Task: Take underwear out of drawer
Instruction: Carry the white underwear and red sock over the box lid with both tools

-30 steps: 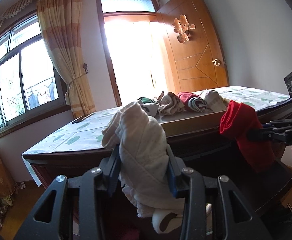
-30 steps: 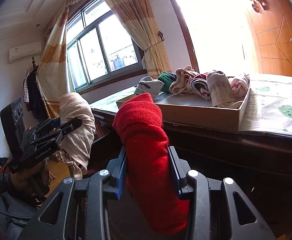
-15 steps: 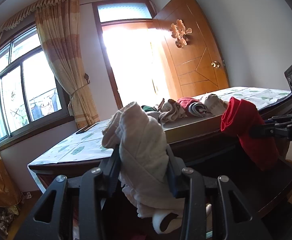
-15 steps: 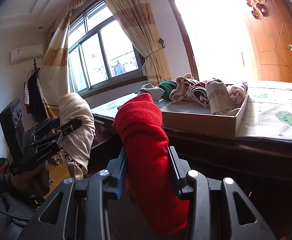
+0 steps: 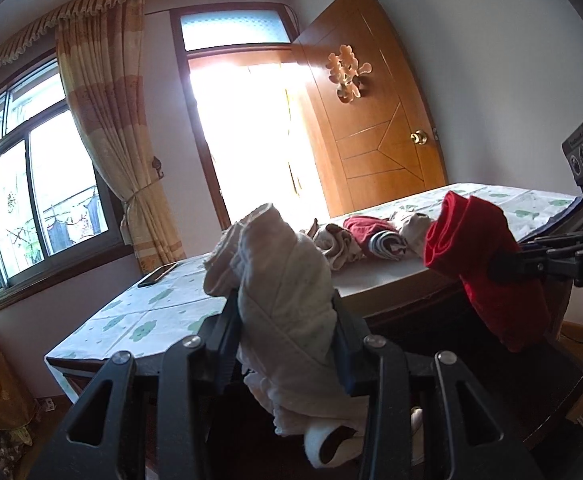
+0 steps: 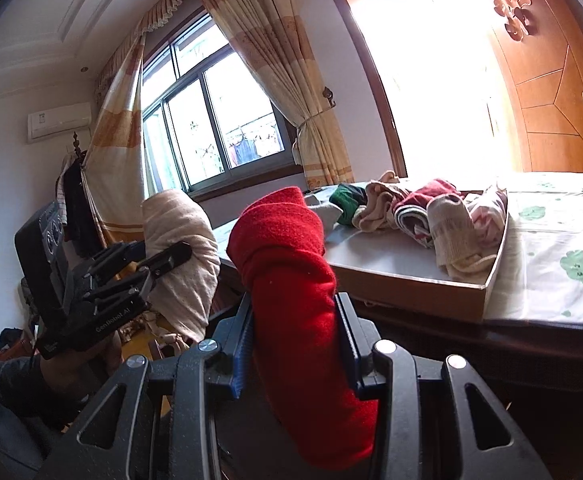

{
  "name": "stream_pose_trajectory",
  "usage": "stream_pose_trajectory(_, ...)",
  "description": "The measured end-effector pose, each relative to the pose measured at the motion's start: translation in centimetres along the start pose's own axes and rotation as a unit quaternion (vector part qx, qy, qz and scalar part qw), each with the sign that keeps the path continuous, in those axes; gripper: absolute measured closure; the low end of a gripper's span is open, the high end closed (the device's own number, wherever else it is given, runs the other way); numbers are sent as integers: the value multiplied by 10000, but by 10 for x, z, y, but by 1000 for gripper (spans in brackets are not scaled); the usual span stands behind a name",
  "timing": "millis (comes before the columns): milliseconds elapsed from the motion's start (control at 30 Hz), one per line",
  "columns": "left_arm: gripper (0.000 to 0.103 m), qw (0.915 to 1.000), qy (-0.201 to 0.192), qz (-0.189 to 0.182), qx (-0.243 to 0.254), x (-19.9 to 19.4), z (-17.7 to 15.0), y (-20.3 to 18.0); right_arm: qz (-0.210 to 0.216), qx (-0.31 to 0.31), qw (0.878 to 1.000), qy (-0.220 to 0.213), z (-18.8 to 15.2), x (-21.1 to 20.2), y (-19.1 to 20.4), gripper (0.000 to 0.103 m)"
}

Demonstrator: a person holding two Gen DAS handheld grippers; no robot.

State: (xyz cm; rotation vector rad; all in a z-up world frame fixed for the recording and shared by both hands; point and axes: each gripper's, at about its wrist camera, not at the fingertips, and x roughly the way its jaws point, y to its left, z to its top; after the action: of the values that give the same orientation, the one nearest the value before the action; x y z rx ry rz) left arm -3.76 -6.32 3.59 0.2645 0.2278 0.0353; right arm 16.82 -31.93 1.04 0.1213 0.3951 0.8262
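Observation:
My left gripper (image 5: 285, 316) is shut on a rolled cream underwear (image 5: 287, 288), held up in the air in front of the table. The same cream roll (image 6: 179, 256) shows at the left of the right wrist view, clamped in that gripper (image 6: 167, 260). My right gripper (image 6: 293, 316) is shut on a rolled red underwear (image 6: 291, 280); in the left wrist view this red roll (image 5: 479, 256) hangs at the right. A shallow cardboard tray (image 6: 411, 284) on the table holds several more folded garments (image 6: 411, 208). The drawer is not visible.
The table carries a white cloth with green prints (image 6: 563, 248). A dark phone (image 5: 157, 275) lies on its far left part. Behind are a window with curtains (image 5: 103, 148), a bright doorway and an open wooden door (image 5: 371, 120). A hand (image 6: 79, 364) grips the left tool.
The left gripper has risen a little with the cream roll, so more of the table top shows beyond it. The right gripper with the red roll has hardly moved.

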Motion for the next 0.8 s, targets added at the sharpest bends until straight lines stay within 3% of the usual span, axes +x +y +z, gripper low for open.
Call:
stream_pose_trajectory(467,64,9995,55,-319,72,27,38,4,41,332,9994,-47,37,3,-4,63)
stream_pose_trajectory(800,64,9979,153,-564,264,70,79,3,-49,668,9977,-106,76,12,-25,63)
